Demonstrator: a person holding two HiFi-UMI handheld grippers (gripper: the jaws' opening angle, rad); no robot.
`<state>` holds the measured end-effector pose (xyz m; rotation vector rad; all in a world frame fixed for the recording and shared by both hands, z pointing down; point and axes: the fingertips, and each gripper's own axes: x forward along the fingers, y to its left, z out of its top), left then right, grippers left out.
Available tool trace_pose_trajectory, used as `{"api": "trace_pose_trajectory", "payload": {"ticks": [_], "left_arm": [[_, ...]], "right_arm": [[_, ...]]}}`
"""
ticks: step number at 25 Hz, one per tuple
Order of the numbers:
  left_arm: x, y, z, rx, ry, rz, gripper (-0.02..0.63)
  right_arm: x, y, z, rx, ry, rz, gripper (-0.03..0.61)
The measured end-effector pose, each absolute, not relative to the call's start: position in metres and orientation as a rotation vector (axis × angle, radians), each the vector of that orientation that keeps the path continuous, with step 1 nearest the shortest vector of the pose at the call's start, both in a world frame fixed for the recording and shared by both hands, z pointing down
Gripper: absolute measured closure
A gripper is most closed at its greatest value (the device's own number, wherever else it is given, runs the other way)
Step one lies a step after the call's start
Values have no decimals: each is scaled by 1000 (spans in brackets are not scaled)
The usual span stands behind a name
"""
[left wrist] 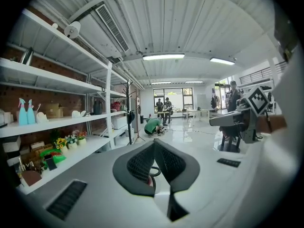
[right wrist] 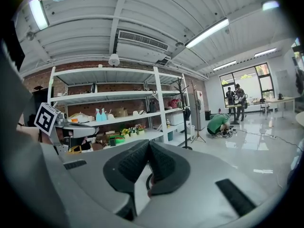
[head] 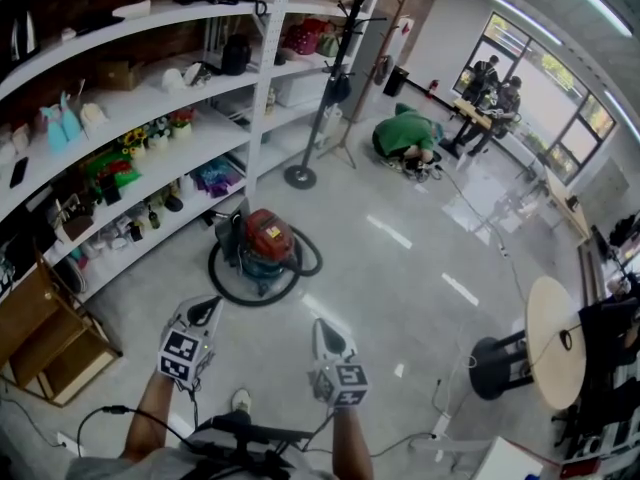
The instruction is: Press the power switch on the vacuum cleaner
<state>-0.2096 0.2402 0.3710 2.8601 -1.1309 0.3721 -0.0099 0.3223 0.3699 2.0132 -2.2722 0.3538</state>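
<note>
Beyond left tongs point(head: 206, 310), right tongs point(head: 328, 330) (closed), sits vacuum point(head: 268, 236).

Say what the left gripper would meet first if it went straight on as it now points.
Probably the vacuum cleaner: the left gripper, jaws together, aims at it, though depth is unclear and it may pass above.
</note>
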Motion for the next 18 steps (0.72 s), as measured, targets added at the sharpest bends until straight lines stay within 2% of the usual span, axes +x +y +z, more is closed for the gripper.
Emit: {"api": "trace_pose_trajectory", "payload": {"ticks": [18], "left_arm": [[-186, 134, 376, 2862, -1124, 374, 607]], "right_arm": [[6, 207, 377, 1998, -2300, 376, 566]]}}
